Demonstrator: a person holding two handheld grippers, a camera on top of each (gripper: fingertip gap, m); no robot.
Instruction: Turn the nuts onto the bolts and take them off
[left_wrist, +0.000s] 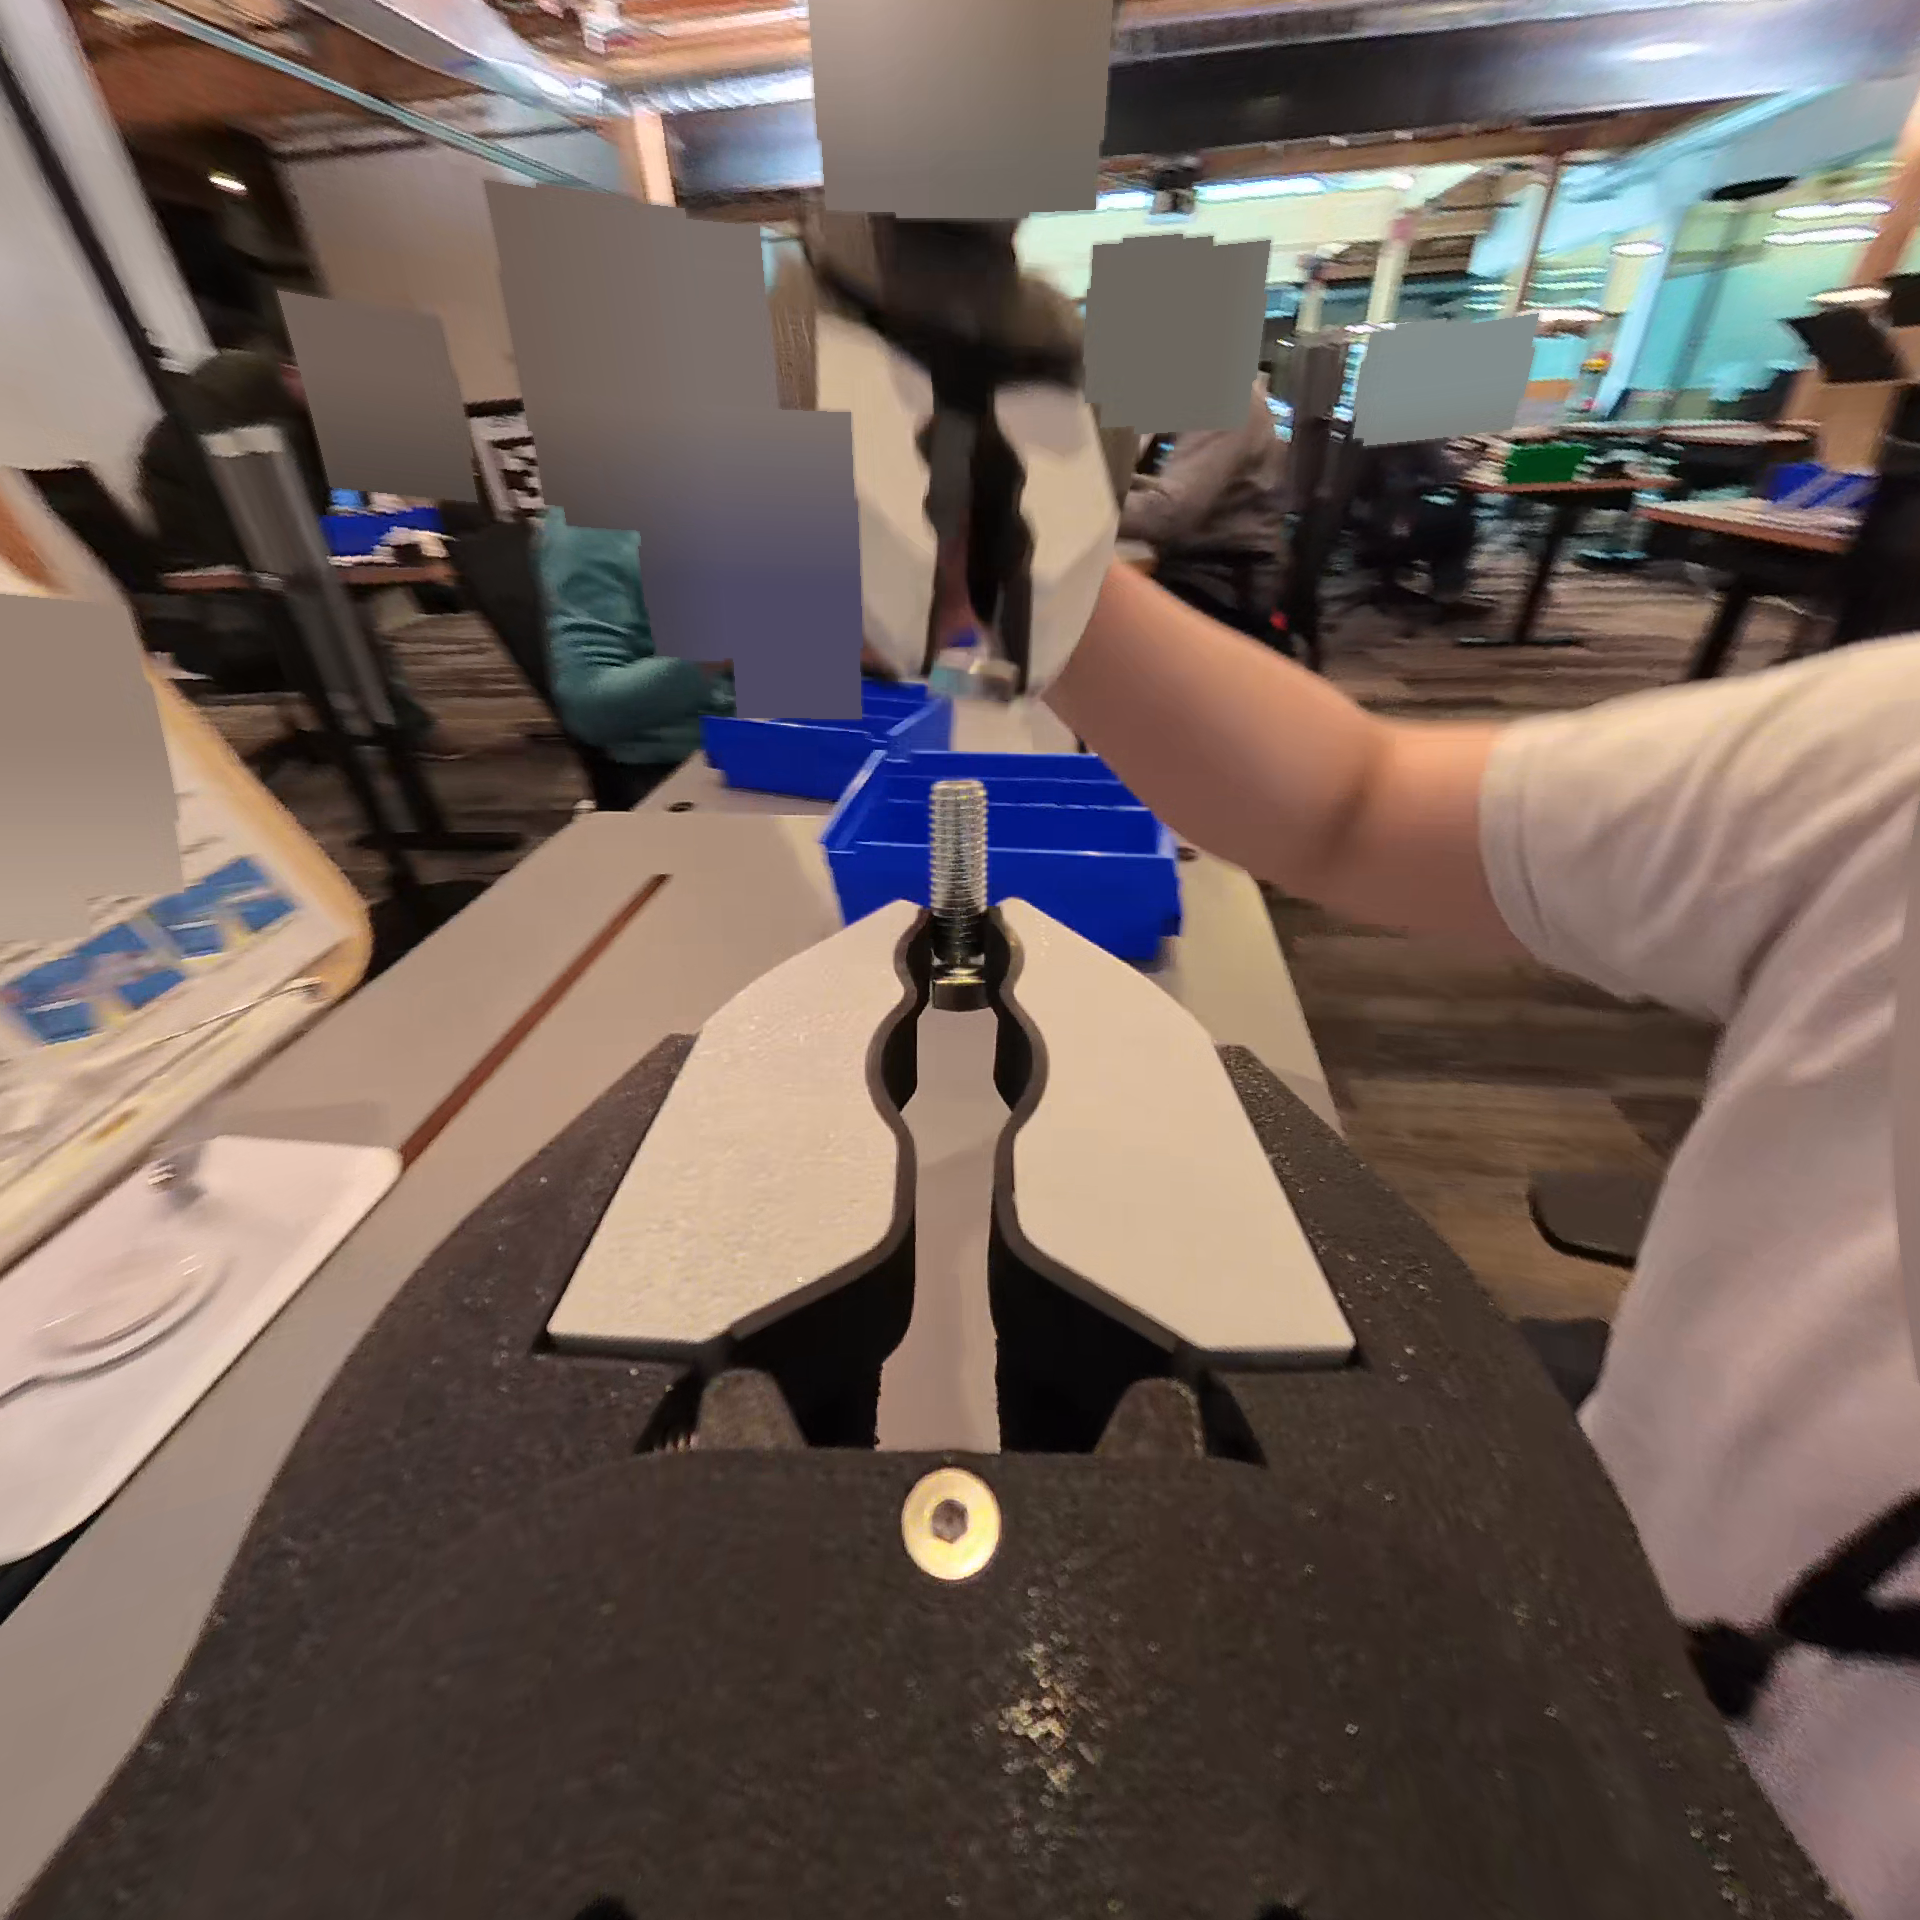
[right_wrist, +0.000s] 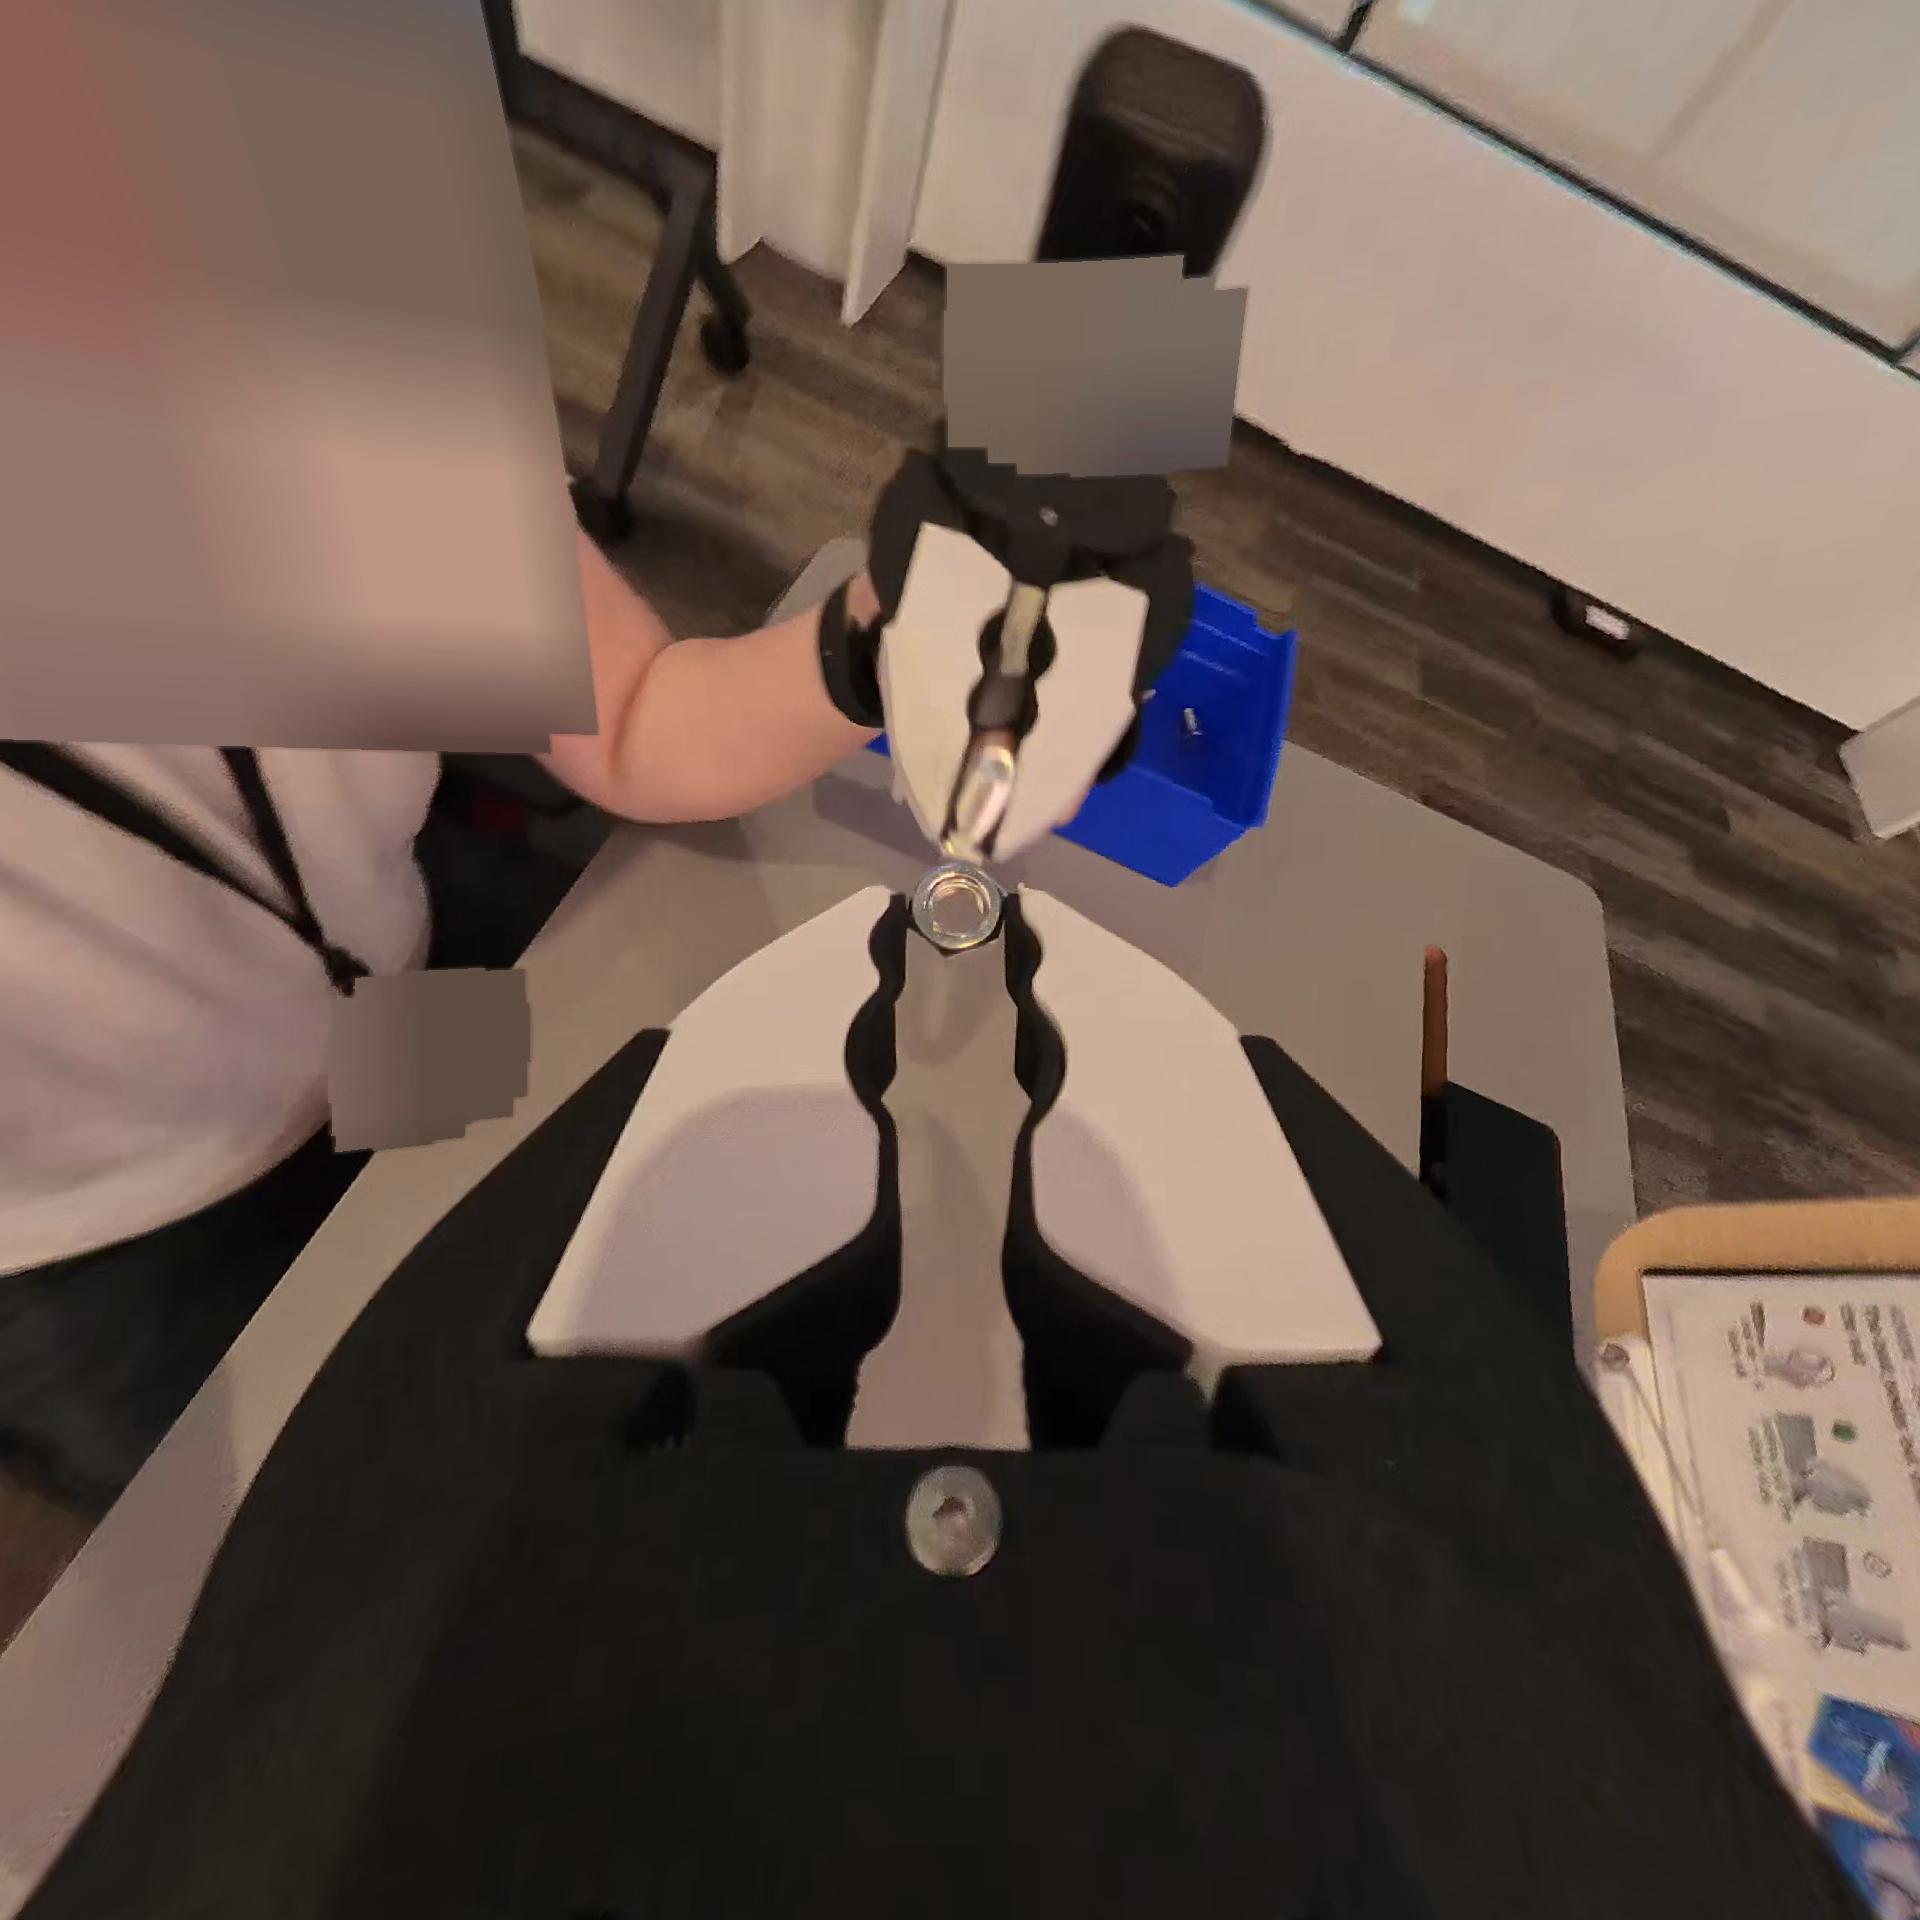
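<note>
White fingers (left_wrist: 790, 1132), black textured body, silver screw (left_wrist: 951, 1524); white sleeve (left_wrist: 1704, 831).

Bare grey tabletop (right_wrist: 1299, 966) lies open beneath both tools. The blue bins (left_wrist: 1018, 862) stand just beyond the upright bolt (left_wrist: 957, 852), closing off the far side. A clipboard of papers (right_wrist: 1787, 1475) crowds one edge; the person's forearm (left_wrist: 1247, 748) crosses above the bins.

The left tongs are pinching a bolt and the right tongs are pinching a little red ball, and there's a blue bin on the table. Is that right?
Almost. The right tongs pinch a shiny metal nut, not a red ball; the right wrist view shows its hole. The rest holds: the left tongs pinch the bolt, and a blue bin sits on the table.
</note>
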